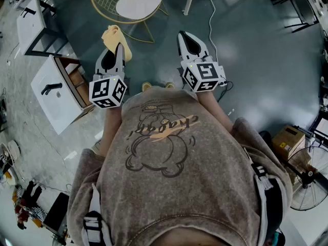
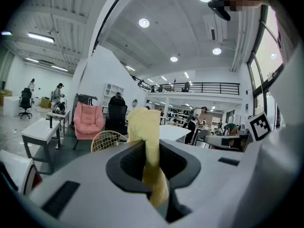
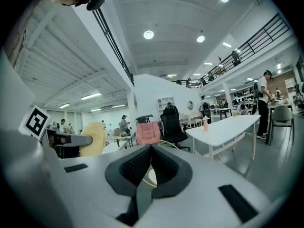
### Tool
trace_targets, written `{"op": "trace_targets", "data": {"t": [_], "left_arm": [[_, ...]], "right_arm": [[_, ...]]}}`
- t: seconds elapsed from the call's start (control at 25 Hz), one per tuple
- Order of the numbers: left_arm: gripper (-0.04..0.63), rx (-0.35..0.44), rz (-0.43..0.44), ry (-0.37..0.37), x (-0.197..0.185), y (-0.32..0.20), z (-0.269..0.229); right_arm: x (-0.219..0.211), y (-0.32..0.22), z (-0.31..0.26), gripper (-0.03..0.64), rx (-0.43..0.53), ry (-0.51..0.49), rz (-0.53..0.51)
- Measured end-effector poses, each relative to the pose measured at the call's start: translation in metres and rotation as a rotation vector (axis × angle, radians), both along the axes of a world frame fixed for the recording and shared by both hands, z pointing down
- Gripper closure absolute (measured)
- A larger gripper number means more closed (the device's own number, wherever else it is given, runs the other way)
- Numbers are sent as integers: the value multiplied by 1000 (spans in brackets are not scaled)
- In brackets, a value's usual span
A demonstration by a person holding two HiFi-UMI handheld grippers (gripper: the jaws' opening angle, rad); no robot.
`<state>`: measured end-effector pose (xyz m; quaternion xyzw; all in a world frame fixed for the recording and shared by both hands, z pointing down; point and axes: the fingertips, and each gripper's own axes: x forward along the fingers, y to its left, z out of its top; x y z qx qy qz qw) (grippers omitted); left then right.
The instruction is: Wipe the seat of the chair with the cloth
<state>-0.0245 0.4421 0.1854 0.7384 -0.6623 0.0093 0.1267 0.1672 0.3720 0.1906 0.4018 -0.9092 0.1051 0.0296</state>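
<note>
Soft yellow cloth (image 2: 148, 141); gold wire chair (image 1: 128, 4), smooth white seat

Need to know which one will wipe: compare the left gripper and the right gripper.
The left gripper is shut on the yellow cloth, which sticks out past its jaws; the right gripper is shut on nothing, jaws together. In the head view the right gripper reaches slightly further forward than the left gripper. Both point toward the chair, neither touching it.
</note>
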Motion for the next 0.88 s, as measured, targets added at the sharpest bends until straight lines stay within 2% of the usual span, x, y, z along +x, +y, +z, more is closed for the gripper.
{"op": "trace_targets", "data": {"t": [0.44, 0.88], "left_arm": [[535, -2, 56, 32, -12, -12, 6], [535, 14, 130, 27, -35, -27, 15]], "right_arm": [[-18, 2, -4, 591, 19, -30, 0], [-21, 0, 8, 591, 26, -5, 122]]}}
